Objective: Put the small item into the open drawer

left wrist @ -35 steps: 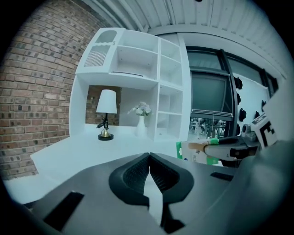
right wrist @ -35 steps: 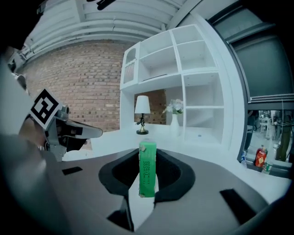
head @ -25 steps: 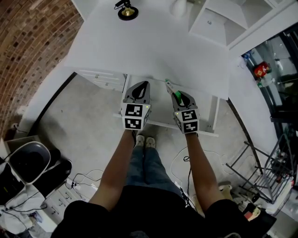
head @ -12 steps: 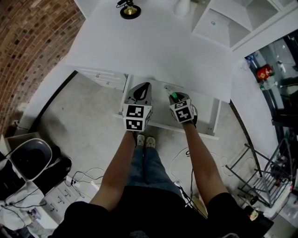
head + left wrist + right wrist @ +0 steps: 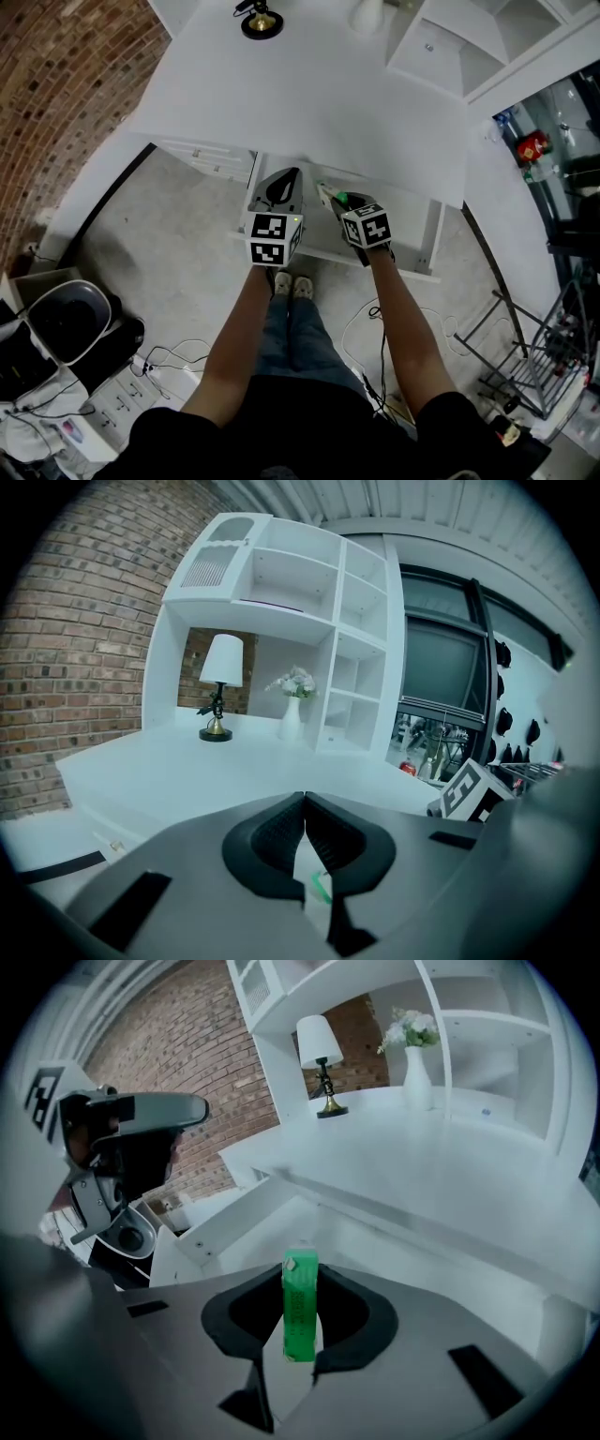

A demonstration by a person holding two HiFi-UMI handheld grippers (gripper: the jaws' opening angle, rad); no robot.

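While the item hangs above the drawer, the step in hand looks to be the lowering before release.

Head view: the right gripper (image 5: 343,200) pinches the green item (image 5: 328,195) just off the desk (image 5: 309,84) edge, over the open drawer (image 5: 412,266). The item's long axis carries on from the jaws, its free end slanting toward the desk. The left gripper (image 5: 287,178) hovers just beside, apart from the item.

Left gripper view: the left gripper (image 5: 305,803) has its jaws pressed together with nothing between them.

Right gripper view: the right gripper (image 5: 301,1288) clamps the item (image 5: 300,1302) by its near part. The bar lies along the jaws' line, free end pointing ahead and down at the drawer (image 5: 272,1232) floor. The next move likely calls for sinking further until the item is near that floor, then spreading the jaws without snagging the drawer's wall.
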